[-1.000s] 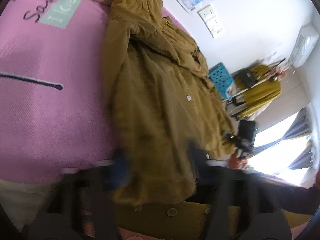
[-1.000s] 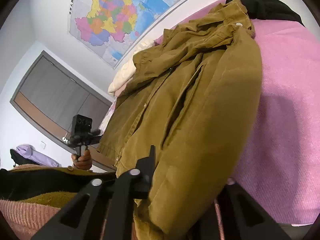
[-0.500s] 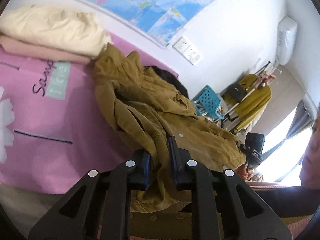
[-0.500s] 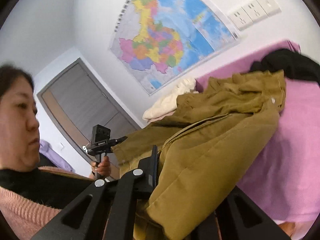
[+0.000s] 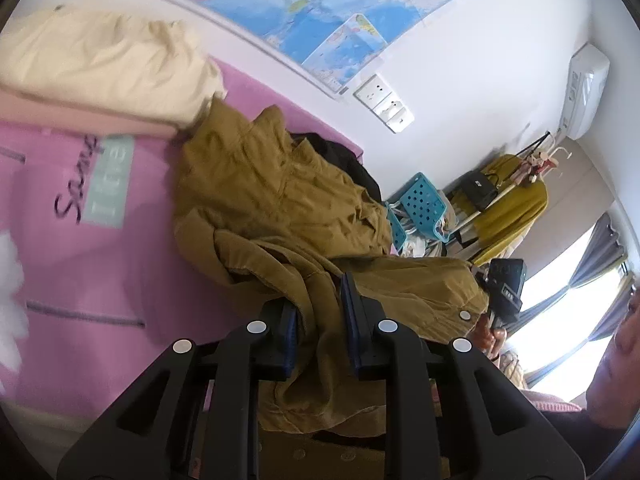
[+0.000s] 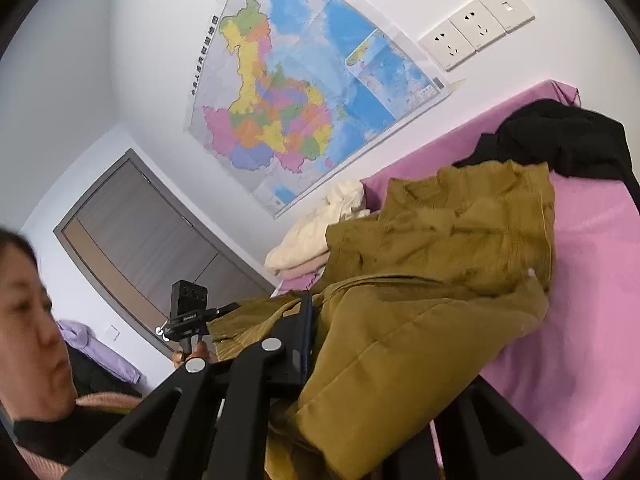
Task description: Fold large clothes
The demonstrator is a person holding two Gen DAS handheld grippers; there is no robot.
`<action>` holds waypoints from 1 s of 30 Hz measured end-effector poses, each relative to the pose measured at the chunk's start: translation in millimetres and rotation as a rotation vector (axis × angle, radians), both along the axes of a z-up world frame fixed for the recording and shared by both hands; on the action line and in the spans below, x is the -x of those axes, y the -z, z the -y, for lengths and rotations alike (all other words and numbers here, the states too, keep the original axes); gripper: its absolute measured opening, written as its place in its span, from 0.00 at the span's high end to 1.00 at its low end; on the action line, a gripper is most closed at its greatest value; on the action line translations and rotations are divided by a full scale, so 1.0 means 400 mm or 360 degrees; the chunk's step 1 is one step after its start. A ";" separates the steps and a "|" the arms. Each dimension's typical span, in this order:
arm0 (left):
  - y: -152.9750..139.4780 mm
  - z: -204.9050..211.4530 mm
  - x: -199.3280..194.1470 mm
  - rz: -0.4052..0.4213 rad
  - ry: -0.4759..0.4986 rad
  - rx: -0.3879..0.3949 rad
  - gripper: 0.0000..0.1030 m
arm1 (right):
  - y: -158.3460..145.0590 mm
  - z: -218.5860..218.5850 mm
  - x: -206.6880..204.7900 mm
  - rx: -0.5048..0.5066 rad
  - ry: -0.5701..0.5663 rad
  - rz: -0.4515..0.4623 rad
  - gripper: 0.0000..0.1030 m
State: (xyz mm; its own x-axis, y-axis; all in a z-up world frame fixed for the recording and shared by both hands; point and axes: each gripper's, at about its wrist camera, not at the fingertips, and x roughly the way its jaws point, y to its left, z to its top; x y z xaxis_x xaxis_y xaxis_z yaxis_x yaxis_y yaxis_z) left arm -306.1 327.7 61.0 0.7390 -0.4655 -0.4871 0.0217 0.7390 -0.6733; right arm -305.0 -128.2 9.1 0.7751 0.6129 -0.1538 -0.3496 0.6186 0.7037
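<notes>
A mustard-brown coat [image 5: 280, 200] lies crumpled on the pink bed [image 5: 100, 260], its near edge lifted off the bedding. My left gripper [image 5: 318, 304] has a bunch of the coat's hem between its blue pads, which press on the cloth while the jaws are opening slightly. In the right wrist view the coat [image 6: 440, 272] drapes over my right gripper [image 6: 372, 336], which is shut on its thick edge. Only the left finger [image 6: 306, 320] shows; the other is hidden under cloth. Each gripper appears in the other's view, held in a hand: right [image 5: 504, 284], left [image 6: 188, 308].
A black garment [image 6: 568, 140] lies at the bed's far end behind the coat. Cream bedding [image 5: 100, 60] is piled by the wall under a map [image 6: 288, 92]. A blue basket [image 5: 424, 204] and a rack with a yellow garment [image 5: 512, 204] stand beyond the bed.
Both grippers have risen, pulling the coat's near edge up off the bed. Both views now take in more of the wall and the map. The coat hangs more bunched between the hands.
</notes>
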 end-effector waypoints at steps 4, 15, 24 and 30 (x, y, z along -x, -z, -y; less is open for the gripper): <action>-0.047 -0.015 -0.050 0.0018 0.0001 -0.0028 0.79 | -0.040 0.029 -0.060 -0.0001 0.0030 0.0006 0.88; -0.110 -0.071 -0.267 -0.0062 -0.0030 -0.0110 0.79 | -0.078 0.119 -0.257 -0.0083 0.0094 -0.0113 0.86; -0.105 -0.113 -0.416 -0.0159 -0.0080 -0.0131 0.78 | -0.071 0.177 -0.402 -0.0144 0.0164 -0.0277 0.85; -0.066 -0.141 -0.495 -0.0253 -0.0123 -0.0129 0.78 | -0.036 0.201 -0.489 -0.0187 0.0204 -0.0402 0.85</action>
State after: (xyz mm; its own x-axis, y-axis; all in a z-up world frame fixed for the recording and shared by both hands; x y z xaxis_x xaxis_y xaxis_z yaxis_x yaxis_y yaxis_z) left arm -108.0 384.2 87.5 0.6815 -0.3651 -0.6342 -0.1391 0.7862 -0.6021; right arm -109.5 -208.6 23.5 0.7935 0.5374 -0.2856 -0.0785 0.5558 0.8276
